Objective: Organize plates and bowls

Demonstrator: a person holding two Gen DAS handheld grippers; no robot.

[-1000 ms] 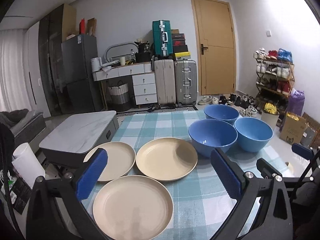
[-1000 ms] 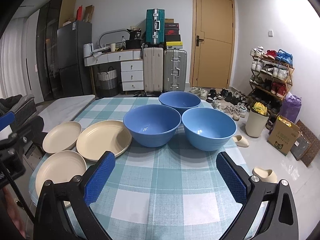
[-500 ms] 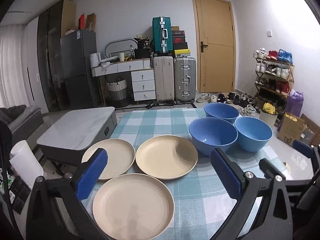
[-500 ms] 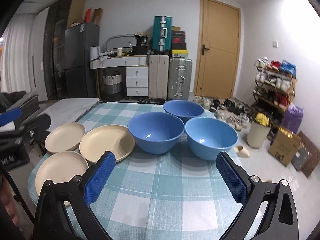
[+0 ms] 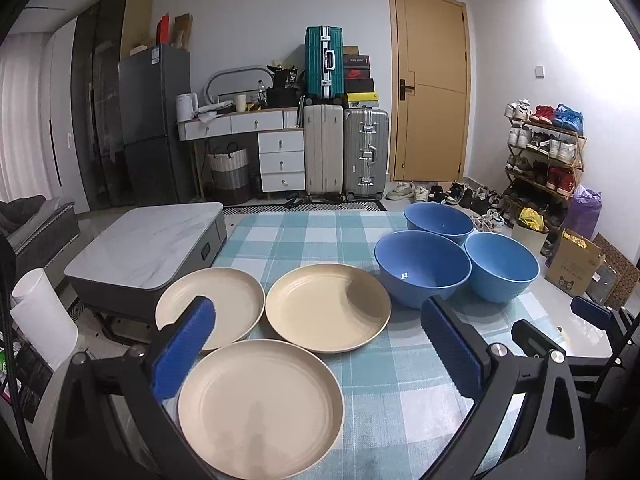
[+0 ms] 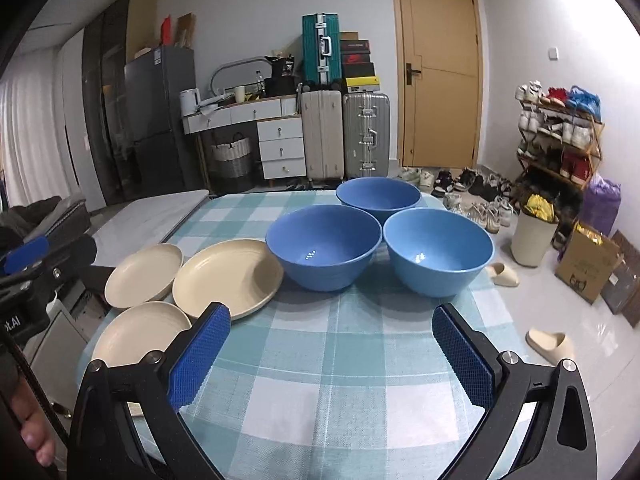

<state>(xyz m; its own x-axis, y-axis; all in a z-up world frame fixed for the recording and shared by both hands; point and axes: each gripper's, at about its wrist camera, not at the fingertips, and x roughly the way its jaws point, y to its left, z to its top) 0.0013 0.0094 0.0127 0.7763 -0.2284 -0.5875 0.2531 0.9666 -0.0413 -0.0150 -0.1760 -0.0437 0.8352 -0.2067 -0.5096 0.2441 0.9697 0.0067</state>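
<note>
Left wrist view: three beige plates lie flat on the checked tablecloth [image 5: 360, 380] before me, the nearest plate [image 5: 260, 404] directly under my left gripper [image 5: 316, 344], whose blue-padded jaws stand wide apart and hold nothing. Behind it, the left plate [image 5: 216, 304] and the middle plate [image 5: 328, 306] sit side by side, rims nearly touching; I cannot tell whether they actually meet. To their right, three blue bowls cluster upright in a triangle: the front-left bowl [image 5: 422, 268], the front-right bowl [image 5: 502, 266] and the rear bowl [image 5: 438, 220], each pressed close to its neighbours.

From the right wrist view, my right gripper [image 6: 332, 352] hangs over bare cloth near the table's front edge, jaws likewise spread wide and empty, with the bowls straight ahead and the plates off to the left. The front-left bowl stands just beside the middle plate's rim. Part of the other gripper shows at the left edge of this view, and fingers [image 6: 34, 436] of a hand show at the lower left corner.

Beyond the table: a low marble-topped table [image 5: 140, 248], a dark fridge [image 5: 154, 120], stacked suitcases [image 5: 344, 152], a wooden door [image 5: 430, 88] and a shoe rack [image 5: 544, 152].
</note>
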